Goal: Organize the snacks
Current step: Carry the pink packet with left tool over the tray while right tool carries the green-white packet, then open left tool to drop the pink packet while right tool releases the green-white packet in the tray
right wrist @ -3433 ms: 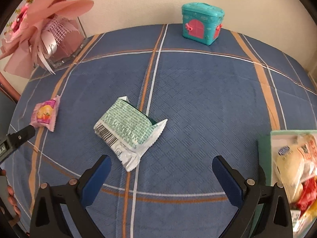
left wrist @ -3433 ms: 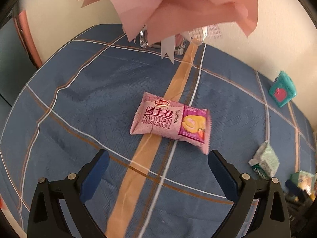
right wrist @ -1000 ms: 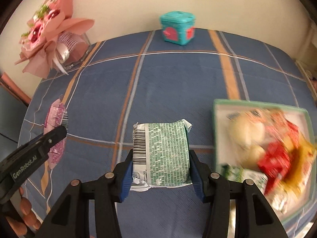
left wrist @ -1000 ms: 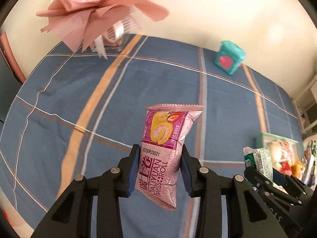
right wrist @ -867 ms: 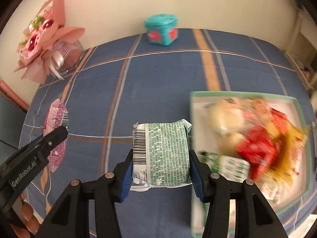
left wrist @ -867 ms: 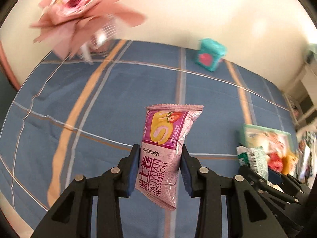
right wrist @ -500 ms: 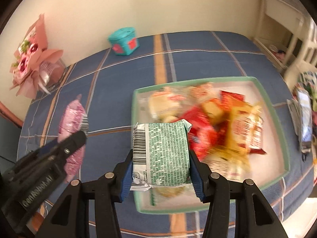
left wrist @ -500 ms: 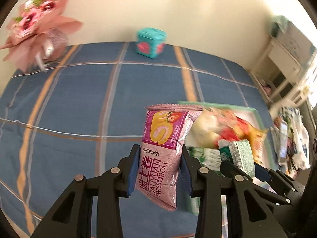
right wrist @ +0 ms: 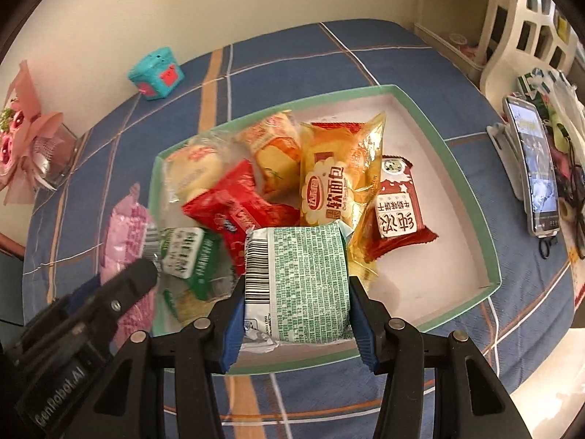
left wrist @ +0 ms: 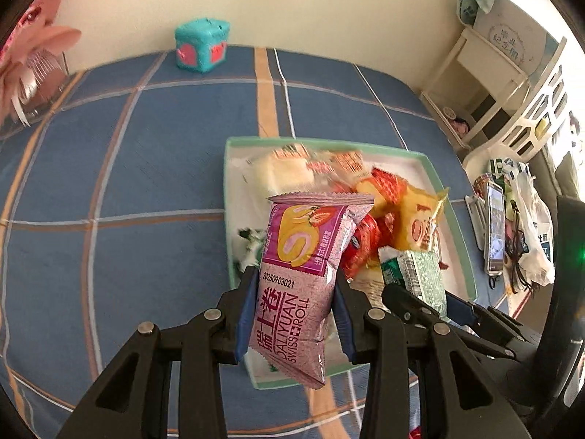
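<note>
Overhead, left fingers (left wrist: 293, 315) pinch a pink "DALIYUAN SWISS ROLL" packet (left wrist: 300, 285); right fingers (right wrist: 295, 323) clamp a green-printed barcoded packet (right wrist: 297, 281).

Setting: a lived-in home room. A blue plaid cloth (left wrist: 146, 168) covered the table; a pink paper-wrapped flower bouquet (right wrist: 25, 146) stood at ten o'clock, a teal house-shaped toy box (left wrist: 202, 49) at twelve, and a cream slatted furniture piece (left wrist: 530, 117) with a propped smartphone (right wrist: 535, 168) at three.

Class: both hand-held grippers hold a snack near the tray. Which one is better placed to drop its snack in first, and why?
Probably the right hand-held gripper: its green pack hangs over the tray, while the left hand-held gripper holds its pink pack at the tray's edge.
</note>
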The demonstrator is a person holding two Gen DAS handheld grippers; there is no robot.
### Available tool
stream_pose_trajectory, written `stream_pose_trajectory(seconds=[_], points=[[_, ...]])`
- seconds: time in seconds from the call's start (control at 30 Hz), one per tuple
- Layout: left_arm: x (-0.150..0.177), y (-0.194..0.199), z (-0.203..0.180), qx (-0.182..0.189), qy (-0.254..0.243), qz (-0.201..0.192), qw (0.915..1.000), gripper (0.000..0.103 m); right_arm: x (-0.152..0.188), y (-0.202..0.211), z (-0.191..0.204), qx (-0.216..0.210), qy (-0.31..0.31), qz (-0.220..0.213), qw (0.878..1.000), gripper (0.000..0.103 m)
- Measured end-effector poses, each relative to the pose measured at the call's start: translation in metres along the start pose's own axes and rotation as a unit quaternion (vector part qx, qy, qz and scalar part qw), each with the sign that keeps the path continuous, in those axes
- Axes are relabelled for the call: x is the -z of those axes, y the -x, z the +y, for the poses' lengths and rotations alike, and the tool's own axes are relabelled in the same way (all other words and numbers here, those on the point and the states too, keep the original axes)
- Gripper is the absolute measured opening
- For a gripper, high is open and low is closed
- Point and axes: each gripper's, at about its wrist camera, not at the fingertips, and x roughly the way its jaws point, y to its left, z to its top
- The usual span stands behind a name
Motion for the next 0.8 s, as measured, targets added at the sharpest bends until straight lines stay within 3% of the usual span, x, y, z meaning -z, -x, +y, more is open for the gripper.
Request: stream_pose_trajectory(seconds=[0.4, 0.57, 0.8], points=[[0.007, -0.022, -0.004, 0.027, 0.022, 0.031, 0.9989, 0.042, -0.003, -0.021, -0.017, 0.004, -0.023, 0.020, 1.000, 0.054], [0.007, -0.021, 0.008, 0.032, 0.049, 0.040, 0.9975, 0.063, -0.004, -0.021, -0.016, 0.005, -0.023, 0.020, 1.000, 0.057], [0.005, -0.009, 0.018, 0.041, 0.063, 0.032, 0.9967, 0.070, -0.005, -0.015, -0.014, 0.007, -0.019, 0.010, 1.000, 0.072]])
